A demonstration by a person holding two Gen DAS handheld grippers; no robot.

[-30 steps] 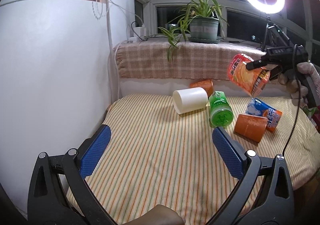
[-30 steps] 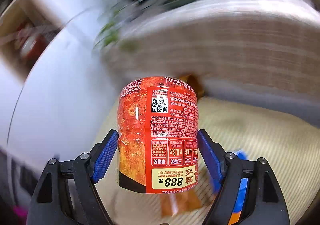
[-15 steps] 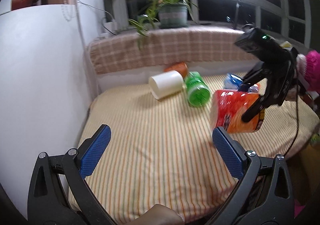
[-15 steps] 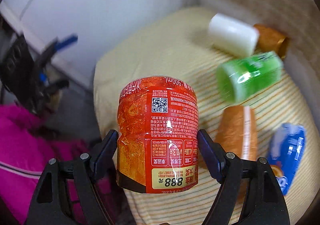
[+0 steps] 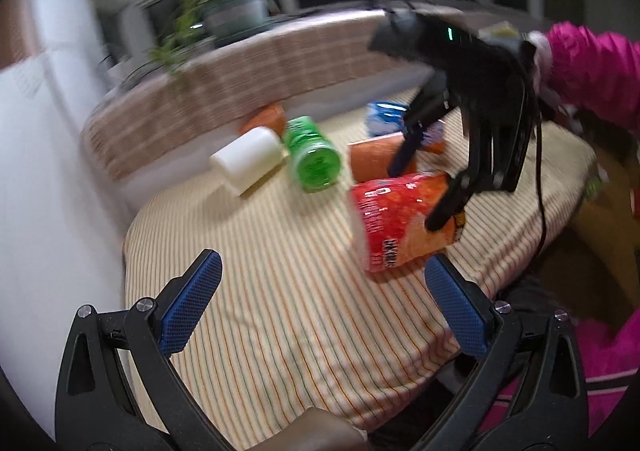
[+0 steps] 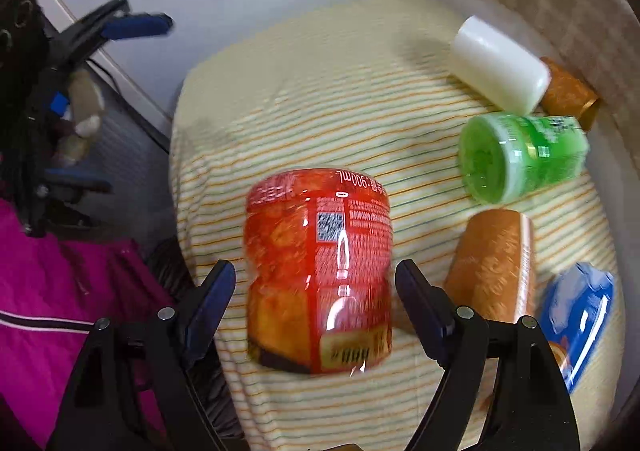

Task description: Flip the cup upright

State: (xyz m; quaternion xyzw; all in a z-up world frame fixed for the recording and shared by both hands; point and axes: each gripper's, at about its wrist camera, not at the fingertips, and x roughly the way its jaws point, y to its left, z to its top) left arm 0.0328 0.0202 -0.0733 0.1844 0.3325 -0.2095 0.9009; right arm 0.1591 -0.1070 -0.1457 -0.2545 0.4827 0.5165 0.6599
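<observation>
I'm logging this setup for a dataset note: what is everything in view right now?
red cup: 1, red printed label, on end near the cloth's front edge
white cup: 1, white, on its side at the back
green cup: 1, green, on its side beside the white one
orange cups: 2, orange-brown, both on their sides; one mid-table, one behind the white cup
blue cup: 1, blue, lying at the table's far side
striped cloth: 1, cream with stripes, covers the table
potted plant: 1, green, on the ledge
pink sleeve: 1, magenta, behind the right tool
left tool: open, empty
right tool: open, straddling the red cup
</observation>
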